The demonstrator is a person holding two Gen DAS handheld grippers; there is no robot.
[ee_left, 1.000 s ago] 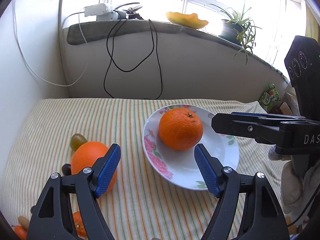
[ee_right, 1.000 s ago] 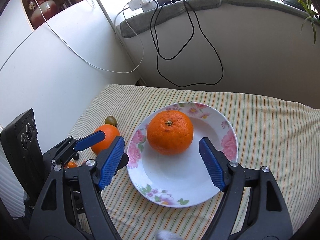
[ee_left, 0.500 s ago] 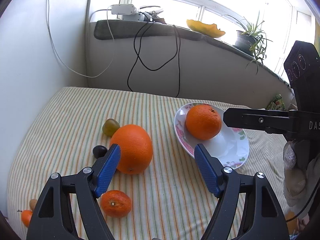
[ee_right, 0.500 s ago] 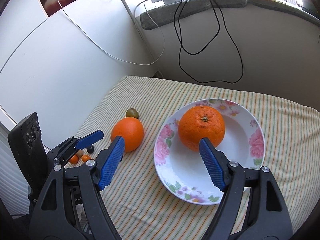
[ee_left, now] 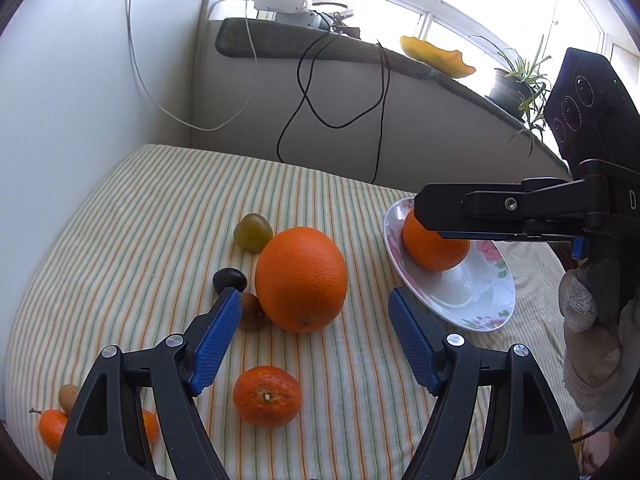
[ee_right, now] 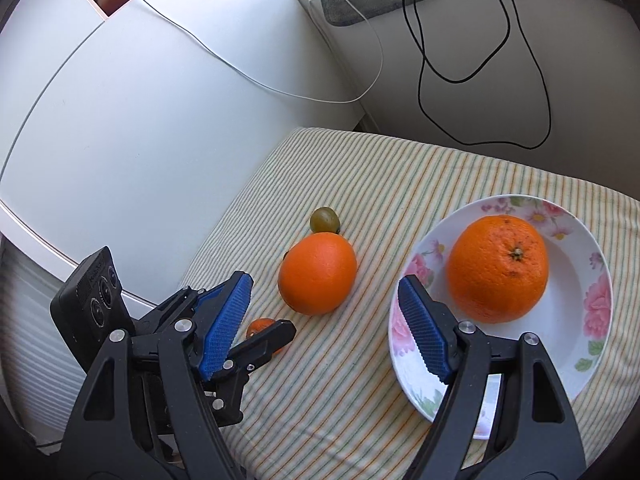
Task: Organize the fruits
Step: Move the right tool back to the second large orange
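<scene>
A large orange (ee_left: 301, 279) lies on the striped cloth, also in the right wrist view (ee_right: 317, 275). My left gripper (ee_left: 314, 330) is open and empty, just in front of it. A second orange (ee_right: 497, 268) sits in the white floral plate (ee_right: 596, 304), partly hidden behind my right gripper in the left wrist view (ee_left: 434, 251). My right gripper (ee_right: 324, 326) is open and empty, above the cloth between the loose orange and the plate. A small mandarin (ee_left: 267, 396) lies between the left fingers. A green grape (ee_left: 253, 232), a dark grape (ee_left: 229, 279) and a brownish fruit (ee_left: 251, 311) sit left of the big orange.
Small orange and tan fruits (ee_left: 52, 428) lie at the cloth's near left corner. A white wall (ee_right: 140, 120) bounds the left side. A ledge behind holds a power strip (ee_left: 282, 4), hanging cables (ee_left: 340, 120), a yellow dish (ee_left: 436, 56) and a potted plant (ee_left: 516, 84).
Both grippers have swung left. The loose orange now sits centred ahead of the left gripper and closer. The plate has shifted to the right in both views. Both grippers stay open.
</scene>
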